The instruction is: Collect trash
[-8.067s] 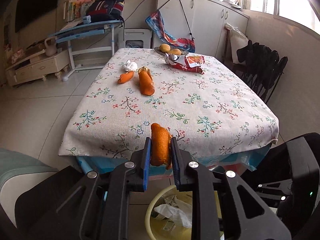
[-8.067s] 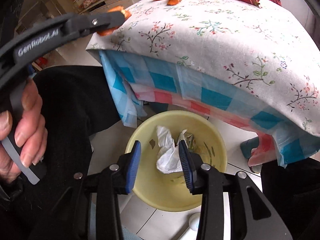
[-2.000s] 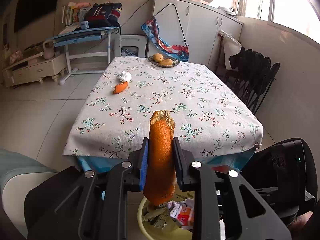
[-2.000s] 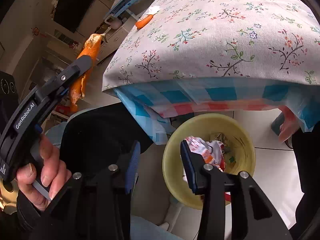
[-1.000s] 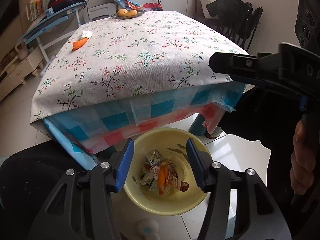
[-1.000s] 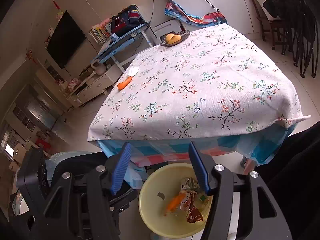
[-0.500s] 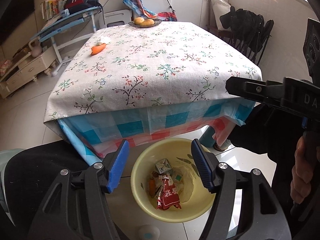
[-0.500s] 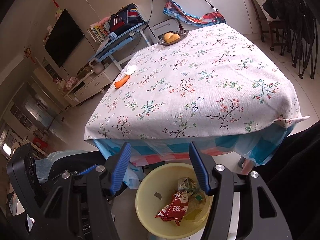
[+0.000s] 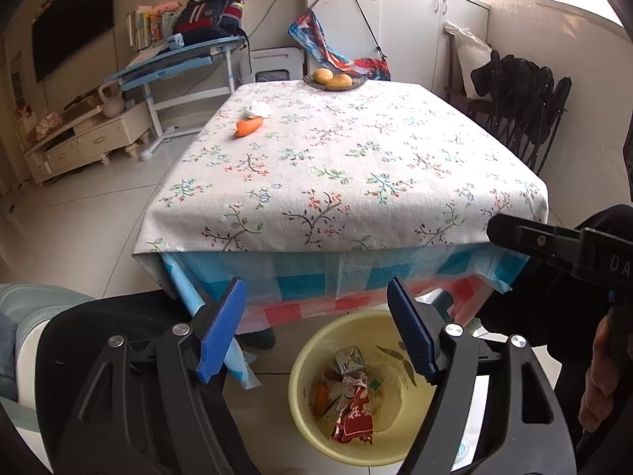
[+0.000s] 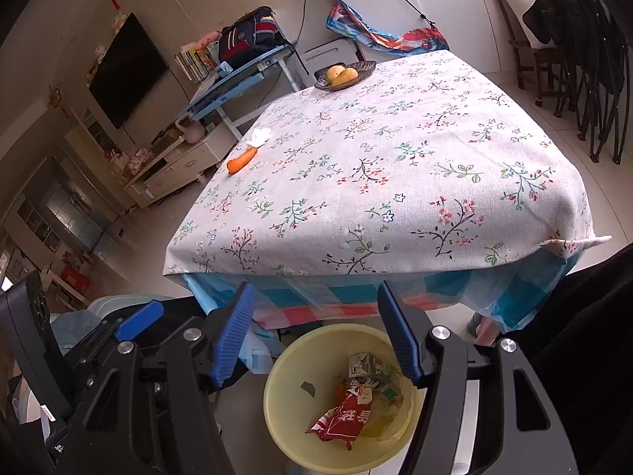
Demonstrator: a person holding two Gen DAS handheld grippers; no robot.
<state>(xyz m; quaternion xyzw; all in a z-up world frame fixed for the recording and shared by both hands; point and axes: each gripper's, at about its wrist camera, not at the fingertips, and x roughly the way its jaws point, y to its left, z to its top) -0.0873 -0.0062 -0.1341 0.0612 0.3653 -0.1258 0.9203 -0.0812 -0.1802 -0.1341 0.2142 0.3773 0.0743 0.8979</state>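
Yellow bin (image 9: pixel 304 372) holding wrappers, one orange peel (image 9: pixel 248 126), one tissue (image 9: pixel 257 109) on table, left gripper (image 9: pixel 316 328) and right gripper (image 10: pixel 316 328) both empty, spreading.

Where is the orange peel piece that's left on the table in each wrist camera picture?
Left wrist view: the orange peel piece lies upper left of centre, near the table's far left edge.
Right wrist view: it lies left of centre, at mid height.
Shared landmark: the crumpled white tissue just beyond it.
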